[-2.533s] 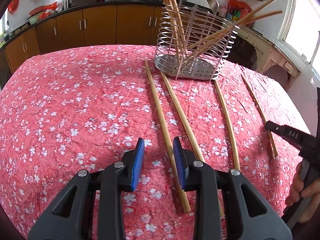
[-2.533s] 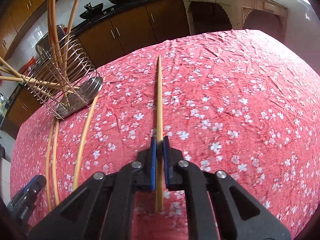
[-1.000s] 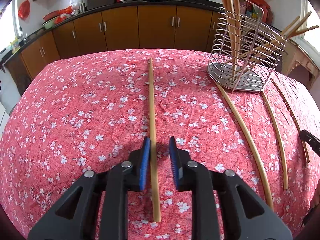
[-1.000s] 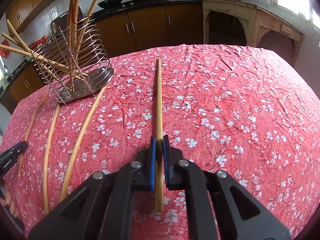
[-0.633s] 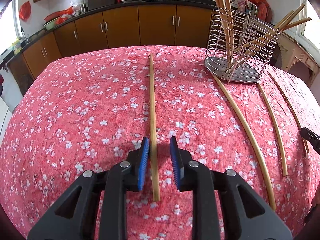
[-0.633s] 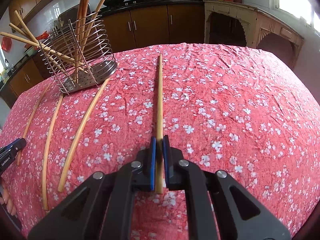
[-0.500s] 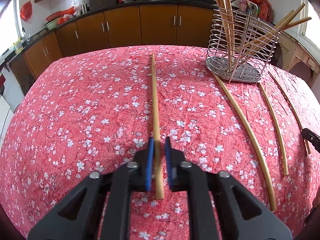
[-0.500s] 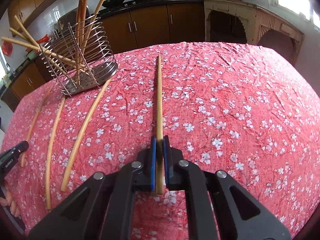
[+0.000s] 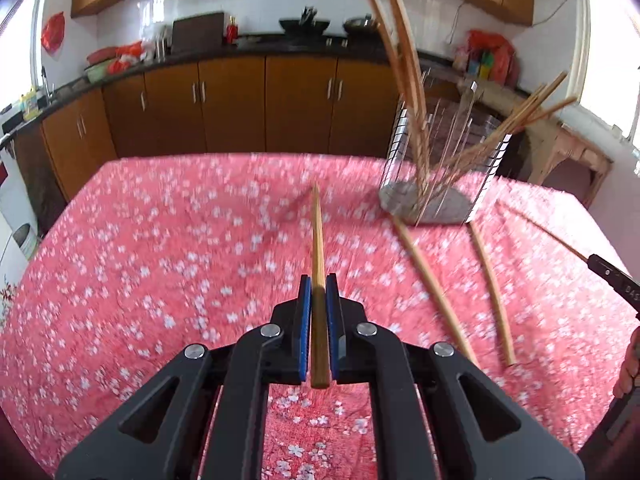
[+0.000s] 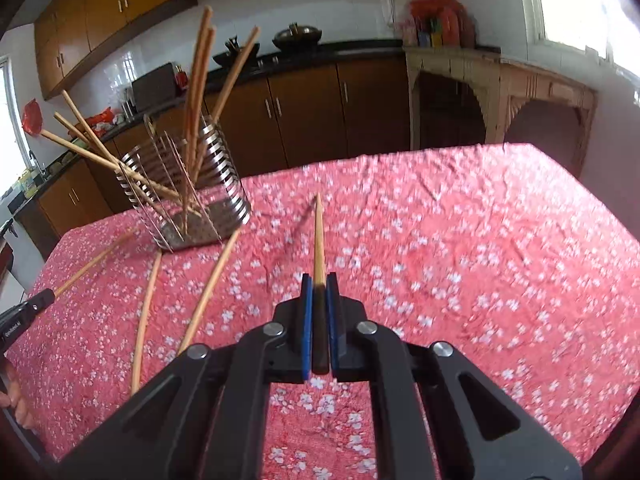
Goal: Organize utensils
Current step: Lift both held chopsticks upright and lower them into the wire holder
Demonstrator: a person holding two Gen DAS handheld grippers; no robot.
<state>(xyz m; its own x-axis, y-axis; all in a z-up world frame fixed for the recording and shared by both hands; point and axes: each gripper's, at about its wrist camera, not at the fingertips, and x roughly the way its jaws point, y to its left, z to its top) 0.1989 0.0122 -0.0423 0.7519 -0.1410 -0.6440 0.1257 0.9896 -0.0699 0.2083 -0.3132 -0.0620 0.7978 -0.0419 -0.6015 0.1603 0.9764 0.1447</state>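
My left gripper (image 9: 318, 285) is shut on a wooden chopstick (image 9: 317, 240) and holds it lifted above the red flowered tablecloth, pointing forward. My right gripper (image 10: 319, 282) is shut on another chopstick (image 10: 319, 236), also lifted off the cloth. A wire utensil holder (image 9: 440, 168) with several chopsticks leaning in it stands ahead right in the left wrist view and ahead left in the right wrist view (image 10: 188, 196). Loose chopsticks (image 9: 434, 292) lie on the cloth in front of the holder; they also show in the right wrist view (image 10: 208, 288).
The table (image 9: 140, 240) is covered by the red flowered cloth, its far edge facing brown kitchen cabinets (image 9: 240, 108). The other gripper's tip shows at the right edge (image 9: 612, 280) and at the left edge (image 10: 24, 312).
Both grippers have risen and tilted up, lifting their chopsticks off the cloth. The left gripper closed on its chopstick shortly before.
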